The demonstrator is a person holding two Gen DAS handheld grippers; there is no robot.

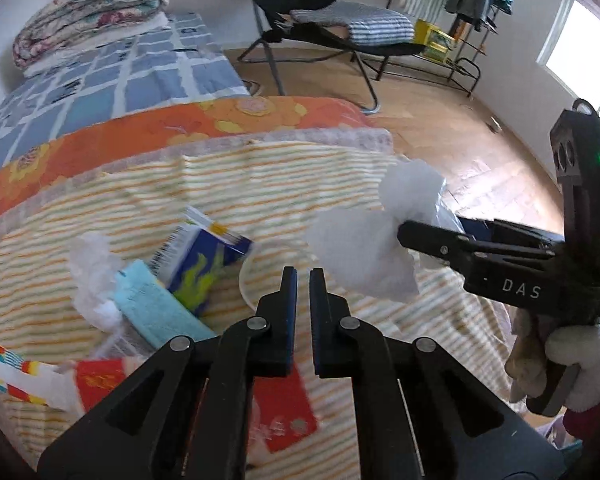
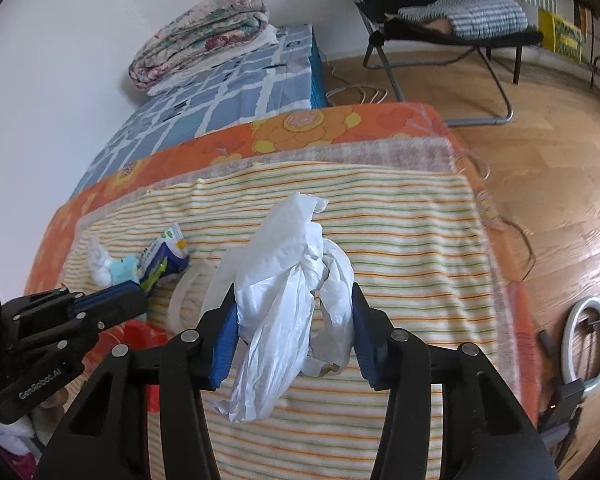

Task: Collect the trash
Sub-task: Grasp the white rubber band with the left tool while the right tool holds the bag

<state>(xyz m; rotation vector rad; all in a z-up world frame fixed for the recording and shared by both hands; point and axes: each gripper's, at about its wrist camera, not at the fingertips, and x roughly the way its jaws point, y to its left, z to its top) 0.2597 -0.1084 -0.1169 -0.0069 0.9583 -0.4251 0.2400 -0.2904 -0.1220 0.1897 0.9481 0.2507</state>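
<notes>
My right gripper (image 2: 293, 300) is shut on a crumpled white plastic bag (image 2: 284, 320), which hangs between its blue pads above the striped blanket (image 2: 400, 248). The left wrist view shows the same bag (image 1: 364, 256) at the tip of the right gripper (image 1: 420, 228), held by a gloved hand (image 1: 572, 360). My left gripper (image 1: 303, 276) is shut, with nothing visible between its fingers. Below and left of it lies litter: a white tissue (image 1: 92, 272), a light blue packet (image 1: 152, 308), a blue carton (image 1: 204, 268), a red packet (image 1: 284, 408) and a striped wrapper (image 1: 24, 380).
A pale ring (image 2: 188, 292) lies on the blanket beside the carton (image 2: 164, 256). A folded quilt (image 2: 204, 32) sits at the far end of the bed. A black folding chair (image 2: 440, 32) stands on the wooden floor (image 2: 560, 152). A ring light (image 2: 588, 344) lies by the bed's right edge.
</notes>
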